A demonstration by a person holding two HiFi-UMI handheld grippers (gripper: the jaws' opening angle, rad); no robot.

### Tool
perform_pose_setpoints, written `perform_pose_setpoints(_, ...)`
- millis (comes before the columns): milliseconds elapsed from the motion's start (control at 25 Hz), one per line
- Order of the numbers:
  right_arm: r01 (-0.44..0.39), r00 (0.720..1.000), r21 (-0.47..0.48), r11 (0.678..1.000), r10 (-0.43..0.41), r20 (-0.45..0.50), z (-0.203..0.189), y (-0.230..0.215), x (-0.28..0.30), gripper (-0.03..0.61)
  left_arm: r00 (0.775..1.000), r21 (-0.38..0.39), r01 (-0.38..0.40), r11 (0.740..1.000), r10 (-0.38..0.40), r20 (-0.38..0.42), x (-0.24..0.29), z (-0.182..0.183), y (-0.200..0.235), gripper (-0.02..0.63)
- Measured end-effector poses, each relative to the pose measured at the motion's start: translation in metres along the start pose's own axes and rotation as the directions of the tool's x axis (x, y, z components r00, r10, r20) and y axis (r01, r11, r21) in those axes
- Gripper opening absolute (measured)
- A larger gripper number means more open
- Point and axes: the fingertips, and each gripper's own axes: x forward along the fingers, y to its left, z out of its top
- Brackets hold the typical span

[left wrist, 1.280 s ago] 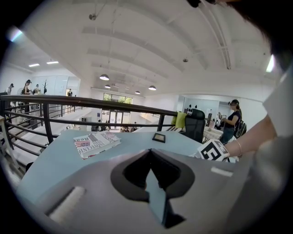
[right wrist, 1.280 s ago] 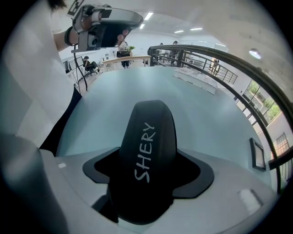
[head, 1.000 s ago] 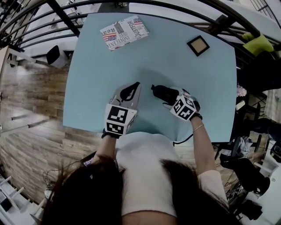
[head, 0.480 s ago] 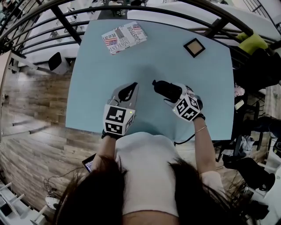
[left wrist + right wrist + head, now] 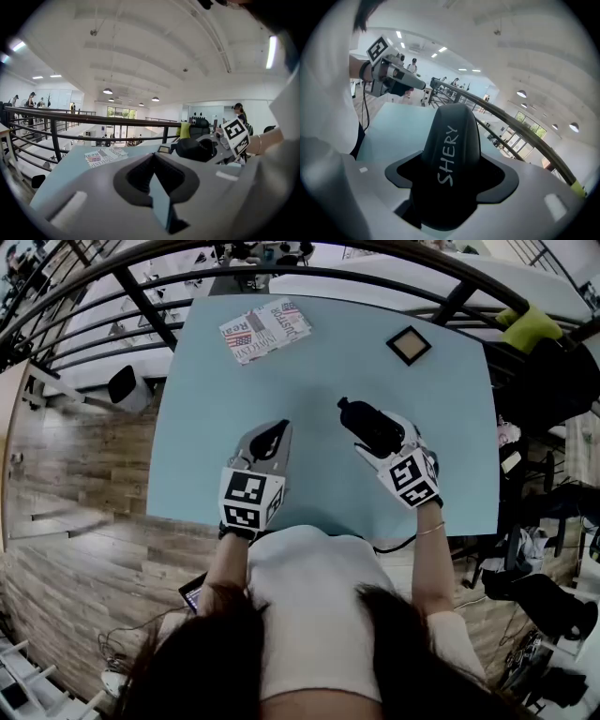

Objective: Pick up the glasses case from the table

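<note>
The glasses case (image 5: pixel 368 425) is black and rounded, with white lettering showing in the right gripper view (image 5: pixel 451 154). My right gripper (image 5: pixel 378 434) is shut on it and holds it off the light blue table (image 5: pixel 328 367), its far end pointing up and to the left. My left gripper (image 5: pixel 271 438) hovers over the table's near left part, jaws together with nothing in them. From the left gripper view the case (image 5: pixel 194 149) appears to the right, beside the marker cube.
A folded newspaper (image 5: pixel 266 329) lies at the table's far left, and a small square frame (image 5: pixel 410 345) at the far right. A dark metal railing (image 5: pixel 141 296) runs behind the table. A yellow-green object (image 5: pixel 530 326) sits beyond the right edge.
My right gripper has risen with the case, lifting it off the table and swinging it farther out. My left gripper has lifted slightly.
</note>
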Motion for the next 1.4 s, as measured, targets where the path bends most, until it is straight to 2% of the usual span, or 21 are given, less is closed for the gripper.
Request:
perform_pose_setpoints(160, 0.059, 0.993, 0.104, 0.993, -0.070, 0.098, 0.019, -0.006, -0.017, 0.351, 1.000, 0.006, -0.010, 1.000, 0.009, 0.008, -0.005, 0.004, 0.001, 0.057)
perform_pose_setpoints(280, 0.091, 0.975, 0.222, 0.971, -0.132, 0.180, 0.030, -0.015, -0.031, 0.351, 1.000, 0.006, -0.015, 1.000, 0.015, 0.010, -0.007, 0.005, 0.002, 0.057)
perform_pose_setpoints(480, 0.086, 0.914, 0.468, 0.879, -0.256, 0.314, 0.047, -0.034, -0.060, 0.351, 1.000, 0.002, -0.016, 1.000, 0.016, 0.009, -0.005, 0.007, 0.000, 0.057)
perform_pose_setpoints(600, 0.076, 0.886, 0.549, 0.832, -0.309, 0.346, 0.048, -0.043, -0.074, 0.351, 1.000, 0.000, -0.014, 1.000, 0.014, 0.010, -0.002, 0.008, -0.002, 0.057)
perform_pose_setpoints(840, 0.091, 0.858, 0.627, 0.773, -0.381, 0.345, 0.044, -0.050, -0.090, 0.351, 1.000, -0.016, -0.012, 1.000, 0.012, 0.012, 0.007, 0.009, -0.001, 0.057)
perform_pose_setpoints(1000, 0.100, 0.843, 0.657, 0.747, -0.415, 0.343, 0.042, -0.057, -0.098, 0.351, 1.000, -0.028, -0.016, 0.999, 0.016, 0.016, 0.011, 0.011, 0.002, 0.057)
perform_pose_setpoints(1400, 0.103, 0.845, 0.687, 0.719, -0.428, 0.322, 0.035, -0.065, -0.085, 0.351, 0.998, -0.063, -0.054, 0.997, 0.055, 0.022, 0.014, 0.011, 0.026, 0.057)
